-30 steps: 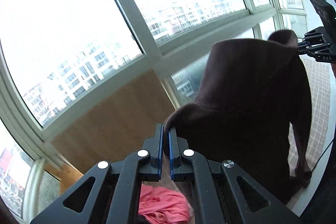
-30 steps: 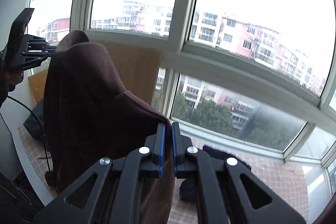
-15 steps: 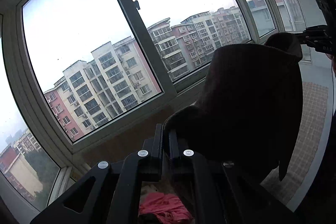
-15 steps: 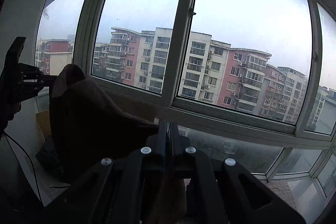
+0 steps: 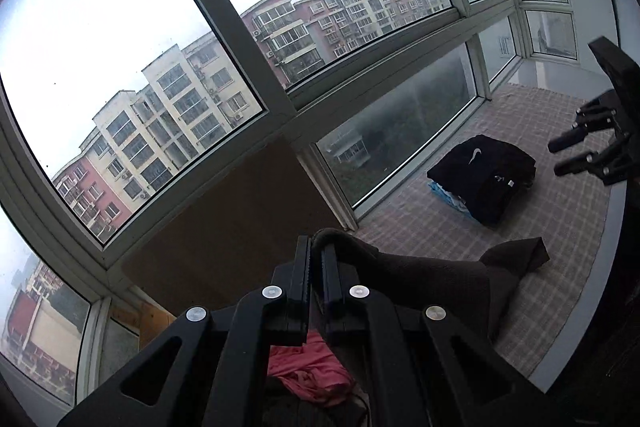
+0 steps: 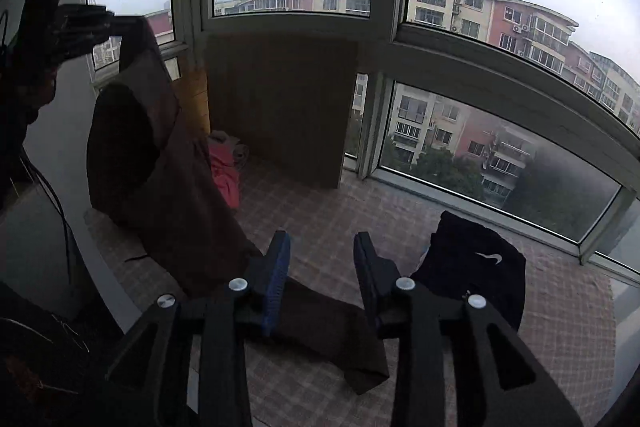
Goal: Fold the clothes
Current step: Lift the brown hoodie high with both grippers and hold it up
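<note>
My left fingers (image 5: 316,259) are pinched tight on a corner of the dark brown fleece garment (image 6: 172,195), lifting that end while the rest slopes down to the checked pink-and-grey mat (image 6: 328,203) on the floor; the exact spot they grip is buried in a fold of fabric; my right fingers (image 6: 322,259) are spreading apart and press on nothing, the far end of the brown garment lying flat on the mat under and between them. Just beside them on the right sits a folded black garment with a white swoosh (image 6: 480,267), something pale blue under it, mostly covered. A crumpled pink cloth (image 6: 224,175) lies half hidden behind the brown fleece, near a brown board (image 6: 280,107) leaning on the window frame (image 6: 388,27).
</note>
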The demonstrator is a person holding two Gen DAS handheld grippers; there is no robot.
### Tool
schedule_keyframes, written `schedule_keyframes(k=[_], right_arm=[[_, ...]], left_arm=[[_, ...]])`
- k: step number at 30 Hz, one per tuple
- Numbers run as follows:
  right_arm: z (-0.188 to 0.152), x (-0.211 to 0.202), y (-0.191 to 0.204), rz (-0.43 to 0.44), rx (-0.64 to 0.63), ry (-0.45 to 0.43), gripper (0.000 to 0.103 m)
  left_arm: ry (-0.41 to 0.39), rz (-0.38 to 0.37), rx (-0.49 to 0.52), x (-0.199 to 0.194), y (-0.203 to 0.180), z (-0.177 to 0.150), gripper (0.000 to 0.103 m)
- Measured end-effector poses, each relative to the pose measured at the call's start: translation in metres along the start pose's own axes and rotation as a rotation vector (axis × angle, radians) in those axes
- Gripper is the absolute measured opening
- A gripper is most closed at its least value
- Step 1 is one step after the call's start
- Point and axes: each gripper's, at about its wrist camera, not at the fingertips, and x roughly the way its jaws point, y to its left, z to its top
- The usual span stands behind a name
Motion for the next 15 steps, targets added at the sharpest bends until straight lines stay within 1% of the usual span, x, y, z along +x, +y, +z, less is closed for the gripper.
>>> schedule_keyframes(k=[1,2,5,7,9,10,15], right_arm=[[-0.023,0.013,0.014,0.066,0.003,0.007,0.034],[-0.035,0.029,0.03,0.106,0.002,0.026,0.034],[-0.063,0.078,0.079,0.208,-0.006,0.091,0.034],[-0.071,0.093,0.104,0.242,-0.022,0.106,0.034],[-0.067,0.106,0.118,0.233,-0.037,0.122,0.034],[-0.063,0.109,0.121,0.21,-0.042,0.117,0.034],[-0.029,0.119,0.128,0.204,-0.038,0.068,0.035]], left_arm=[[0.021,0.009,-0.017,0.005,0.007,-0.002,0.004],[0.039,0.013,-0.031,0.008,0.009,0.0,0.004],[0.068,0.015,-0.029,0.013,0.011,0.009,0.004],[0.065,0.012,-0.016,0.014,0.01,0.011,0.004],[0.06,0.002,-0.002,0.016,0.005,0.015,0.004],[0.056,-0.005,0.003,0.016,0.002,0.016,0.004],[0.041,-0.044,0.023,0.017,-0.01,0.02,0.004]])
